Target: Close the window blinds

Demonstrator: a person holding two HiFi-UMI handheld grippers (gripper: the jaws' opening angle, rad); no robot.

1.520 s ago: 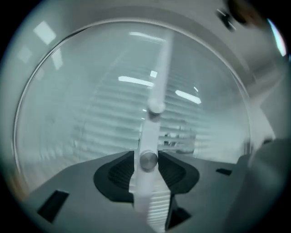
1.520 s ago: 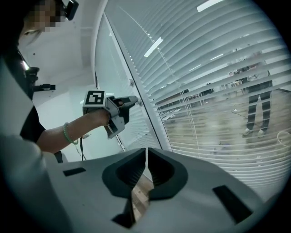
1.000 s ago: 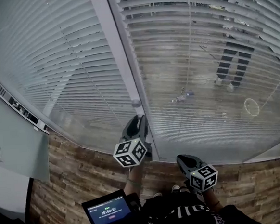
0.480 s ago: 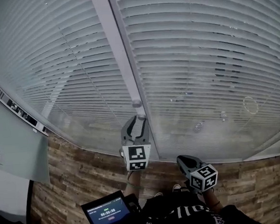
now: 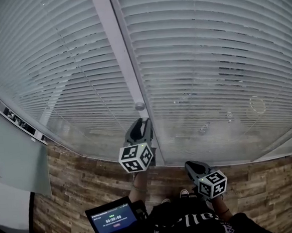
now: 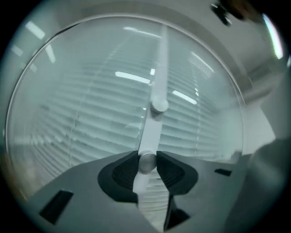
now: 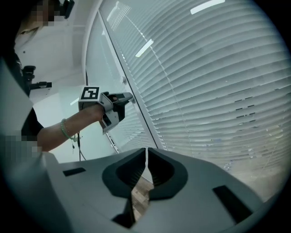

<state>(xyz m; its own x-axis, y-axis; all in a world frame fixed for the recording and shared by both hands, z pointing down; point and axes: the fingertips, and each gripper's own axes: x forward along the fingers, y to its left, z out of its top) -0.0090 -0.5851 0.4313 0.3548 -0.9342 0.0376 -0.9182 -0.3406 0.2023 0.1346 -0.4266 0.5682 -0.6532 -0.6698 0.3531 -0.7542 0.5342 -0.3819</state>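
Left tongs [image 6: 147, 157] are clenched on the tilt wand [image 6: 151, 129]; the pads bite its lower end cap and the wand runs up from there toward 12 o'clock. In the head view that grip sits just below centre, right against the window post [image 5: 124, 65] that splits the two blinds. Right tongs [image 7: 146, 152] are clenched on nothing and parked low at 5 o'clock, well apart from the window. The blinds [image 5: 207, 58] fill the top of the head view from 9 through 3 o'clock. Their slats look nearly flat, though faint shapes show through the lower right section around 3 to 4 o'clock, so I'd judge them not fully shut. Step in hand looks like the slat tilt by the wand. Next move, as I read it: roll the left wrist to twist the wand about its own axis until the slats overlap, with no pulling down or sideways. Then release the wand and let it hang beside the post. The right side isn't needed.
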